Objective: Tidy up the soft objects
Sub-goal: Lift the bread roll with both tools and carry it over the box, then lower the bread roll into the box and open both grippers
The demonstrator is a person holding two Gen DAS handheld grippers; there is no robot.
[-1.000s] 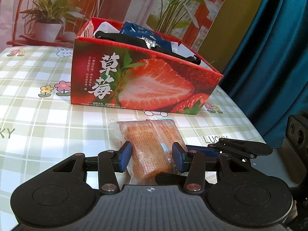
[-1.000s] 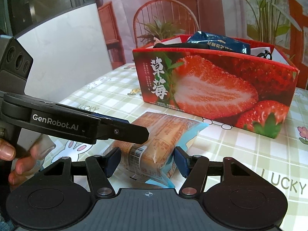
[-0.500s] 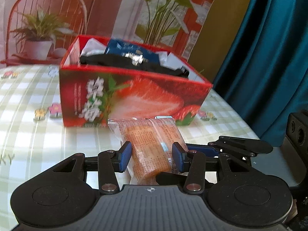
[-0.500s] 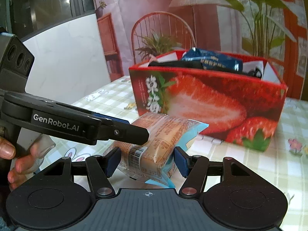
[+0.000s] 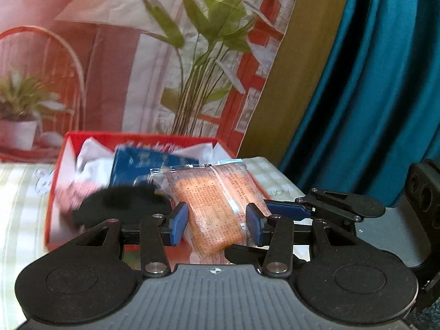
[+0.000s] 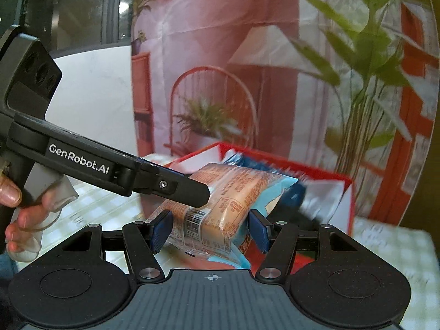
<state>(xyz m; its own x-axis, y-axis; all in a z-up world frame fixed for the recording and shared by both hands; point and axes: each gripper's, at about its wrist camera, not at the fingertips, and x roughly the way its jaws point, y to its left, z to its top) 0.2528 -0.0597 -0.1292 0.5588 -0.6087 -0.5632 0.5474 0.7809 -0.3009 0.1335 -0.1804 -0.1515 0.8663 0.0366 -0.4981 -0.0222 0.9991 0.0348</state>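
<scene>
both the left gripper [image 5: 217, 227] and the right gripper [image 6: 210, 229] clamp one orange snack packet [image 5: 217, 206], held above the red box's [image 5: 59, 165] near edge.

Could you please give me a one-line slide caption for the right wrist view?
Both grippers hold an orange snack packet in front of the red strawberry box.
</scene>
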